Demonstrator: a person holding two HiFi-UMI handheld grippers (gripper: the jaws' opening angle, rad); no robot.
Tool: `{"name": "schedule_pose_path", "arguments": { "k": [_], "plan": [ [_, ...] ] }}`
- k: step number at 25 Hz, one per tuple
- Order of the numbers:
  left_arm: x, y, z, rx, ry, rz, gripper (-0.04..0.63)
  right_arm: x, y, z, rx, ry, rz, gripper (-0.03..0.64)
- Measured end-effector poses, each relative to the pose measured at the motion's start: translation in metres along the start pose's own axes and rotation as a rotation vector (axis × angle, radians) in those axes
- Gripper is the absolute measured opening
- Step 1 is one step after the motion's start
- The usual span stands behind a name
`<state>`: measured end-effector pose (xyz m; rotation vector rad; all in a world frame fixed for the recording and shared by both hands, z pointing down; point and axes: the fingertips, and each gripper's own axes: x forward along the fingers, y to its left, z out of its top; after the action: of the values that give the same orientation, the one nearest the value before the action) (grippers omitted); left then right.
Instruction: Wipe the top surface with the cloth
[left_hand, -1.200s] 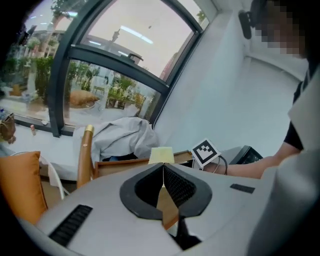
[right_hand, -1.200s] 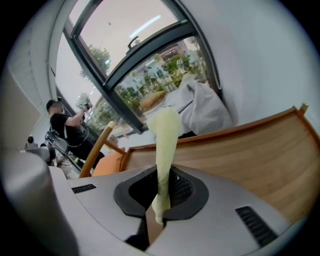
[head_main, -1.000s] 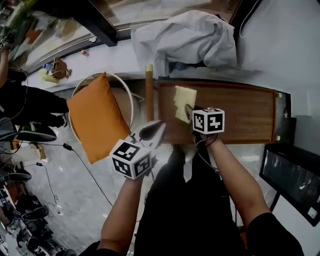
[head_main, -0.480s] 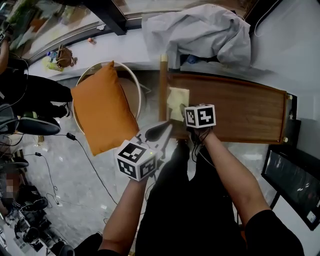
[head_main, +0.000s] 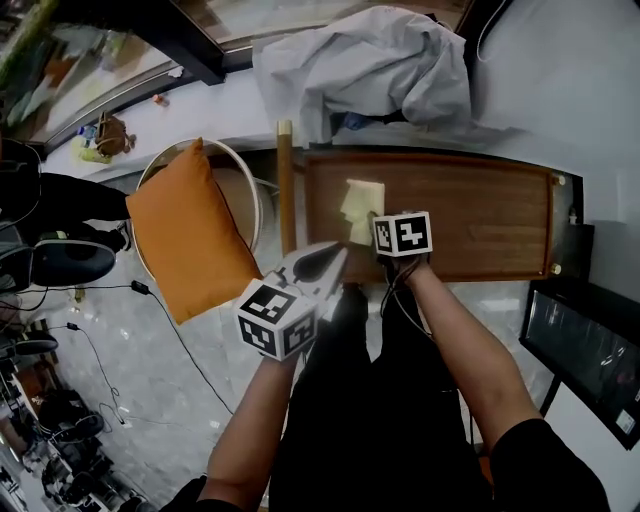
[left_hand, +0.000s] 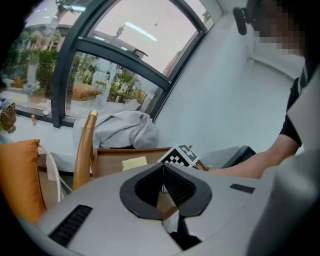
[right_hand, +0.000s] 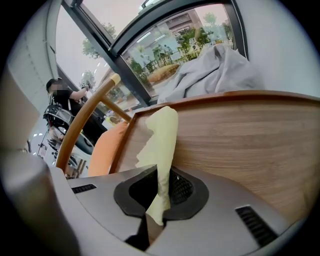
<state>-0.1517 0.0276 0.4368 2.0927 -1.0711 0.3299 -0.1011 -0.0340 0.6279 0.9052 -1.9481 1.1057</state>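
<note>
A pale yellow cloth (head_main: 360, 208) lies on the left part of the brown wooden top surface (head_main: 480, 220). My right gripper (head_main: 378, 228) is shut on the cloth's near end; in the right gripper view the cloth (right_hand: 161, 150) runs from between the jaws out over the wood (right_hand: 240, 135). My left gripper (head_main: 322, 262) is held off the table's near left corner, shut with nothing in it. In the left gripper view the left gripper (left_hand: 162, 187) points toward the cloth (left_hand: 134, 163) and the right gripper's marker cube (left_hand: 181, 156).
An orange cushion (head_main: 185, 235) sits on a round white-rimmed chair (head_main: 250, 190) to the left. A wooden post (head_main: 287, 190) stands by the table's left end. A grey crumpled fabric (head_main: 365, 65) lies behind. A dark screen (head_main: 580, 350) stands at right.
The right gripper and cloth stay near the table's left end, with only small shifts between frames. The left gripper has hardly moved. The head view has shifted.
</note>
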Motion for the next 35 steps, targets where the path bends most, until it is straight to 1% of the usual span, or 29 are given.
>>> {"name": "schedule_pose_path", "arguments": {
  "k": [4,8,23,35],
  "plan": [
    [0.021,-0.018,0.004,0.016,0.016,-0.02,0.011,-0.014,-0.031,0.0,0.019,-0.008,-0.023,0.032],
    [0.037,-0.027,0.002,0.026,0.043,-0.024,0.011,-0.025,-0.057,-0.001,0.045,-0.016,-0.044,0.032],
    [0.088,-0.065,-0.001,0.046,0.079,-0.041,0.011,-0.069,-0.137,-0.008,0.103,-0.047,-0.099,0.032],
    [0.121,-0.092,0.001,0.065,0.105,-0.056,0.011,-0.099,-0.191,-0.012,0.115,-0.067,-0.128,0.032]
  ]
}}
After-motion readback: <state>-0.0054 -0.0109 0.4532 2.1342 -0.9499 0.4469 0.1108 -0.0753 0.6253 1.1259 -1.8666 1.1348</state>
